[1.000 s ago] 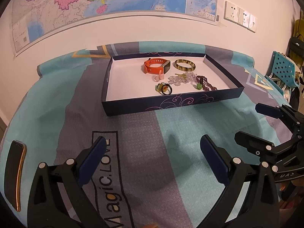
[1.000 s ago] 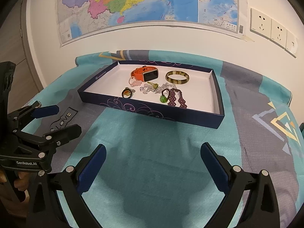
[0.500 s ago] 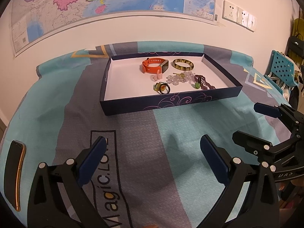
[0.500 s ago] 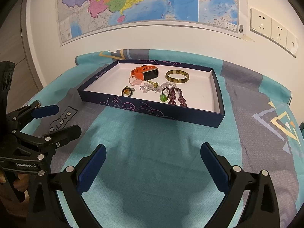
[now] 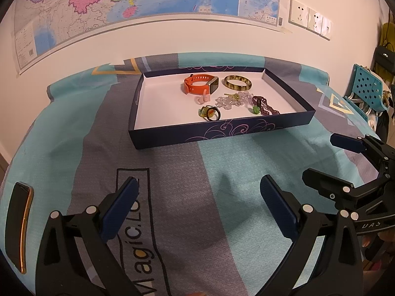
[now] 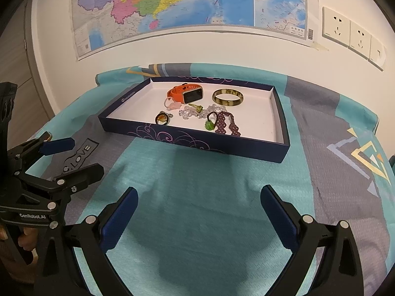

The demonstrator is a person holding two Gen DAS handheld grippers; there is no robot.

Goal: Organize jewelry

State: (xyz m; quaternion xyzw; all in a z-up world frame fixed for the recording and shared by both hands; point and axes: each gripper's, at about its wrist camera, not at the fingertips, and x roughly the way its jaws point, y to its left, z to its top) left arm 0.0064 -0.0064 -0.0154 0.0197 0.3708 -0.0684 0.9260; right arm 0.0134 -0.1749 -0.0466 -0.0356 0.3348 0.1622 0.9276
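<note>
A colourful map [image 5: 138, 2] is hanging on the wall beside white sockets [image 6: 350, 34]. A teal-and-grey cloth [image 5: 222, 167] is covering the desk, a dark phone [image 5: 18, 224] lying at its left edge. A teal chair [image 5: 365, 91] is standing at the right.

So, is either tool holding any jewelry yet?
No. The left tool and right tool are both open and empty, short of the tray.

You see a matt woven cloth [image 5: 222, 162], a cardboard-looking tray [image 5: 222, 133] with matt white lining, a glossy bangle [image 5: 237, 83] and a rubbery orange watch strap [image 5: 195, 87].
</note>
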